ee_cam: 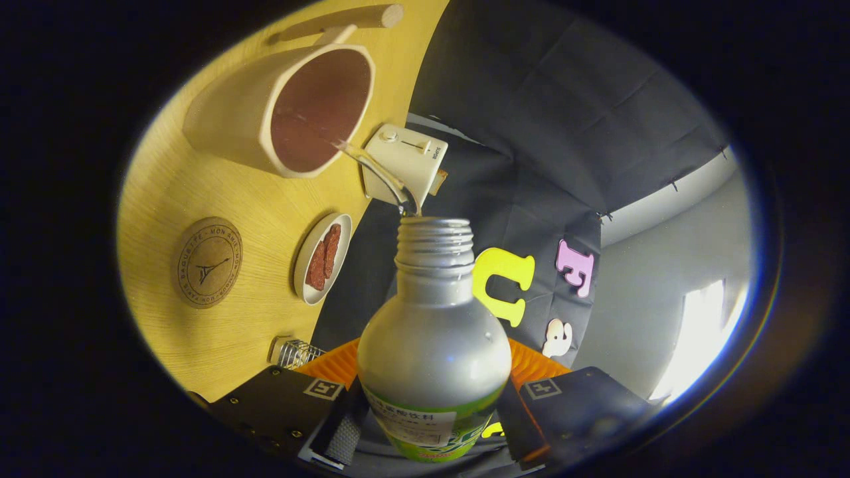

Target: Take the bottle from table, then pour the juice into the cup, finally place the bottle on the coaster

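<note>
one silver metal bottle with a threaded open neck and a green label (433,345), held between the two fingers of the tongs (431,425), which are clenched on its lower body, one finger pressing each flank. bottle tilted over, its long axis running straight forward from the tongs, mouth leading.

one thin clear stream of liquid (378,176), leaving the bottle mouth and arcing toward the cup; it appears to land just at or inside the near rim.

one pale cream cup with a dark reddish interior (292,113), standing on the tabletop beyond and to the left of the bottle mouth, well apart from the fingers. fill level cannot be told.

one round wooden coaster with an engraved tower motif (209,262), lying flat on the light wooden tabletop (159,199), apart from the cup and nearer the tongs than the cup is. judged as the relation that governs the coming move: once upright, the bottle must travel back from the cup and sideways to sit on this disc.

one small white oval dish holding two reddish-brown pieces (323,257), between coaster and bottle line; a likely obstacle on that path.

one white boxy appliance with a dial (405,162), at the tabletop edge, behind the stream.

step in hand, as judged: pouring; placing on the coaster not yet done.
</note>
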The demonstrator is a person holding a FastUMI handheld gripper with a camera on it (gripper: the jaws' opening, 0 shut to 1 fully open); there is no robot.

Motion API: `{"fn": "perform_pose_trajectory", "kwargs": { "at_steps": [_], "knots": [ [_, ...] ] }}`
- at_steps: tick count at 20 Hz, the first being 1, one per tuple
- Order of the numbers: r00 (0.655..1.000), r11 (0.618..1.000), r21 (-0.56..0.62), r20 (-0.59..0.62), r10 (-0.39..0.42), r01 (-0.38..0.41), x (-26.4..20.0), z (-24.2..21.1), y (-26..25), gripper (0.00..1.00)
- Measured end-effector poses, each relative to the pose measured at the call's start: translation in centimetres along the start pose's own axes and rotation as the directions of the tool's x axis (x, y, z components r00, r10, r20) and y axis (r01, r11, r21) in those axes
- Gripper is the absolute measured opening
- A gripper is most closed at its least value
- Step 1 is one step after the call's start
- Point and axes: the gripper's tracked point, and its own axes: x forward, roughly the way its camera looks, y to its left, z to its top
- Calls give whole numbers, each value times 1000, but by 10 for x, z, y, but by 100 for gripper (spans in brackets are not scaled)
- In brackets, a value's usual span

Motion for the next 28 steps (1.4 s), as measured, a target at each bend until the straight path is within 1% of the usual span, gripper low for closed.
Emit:
{"fn": "perform_pose_trajectory", "kwargs": {
  "at_steps": [3,9,16,28],
  "knots": [
    [1000,1000,-27,8,-12,12,-1,2,-2,83],
    [1000,999,-45,12,-6,7,-3,3,0,83],
    [999,995,-96,29,-18,21,-5,8,0,83],
    [995,977,-202,81,-55,70,-10,20,-3,83]
  ]
}}
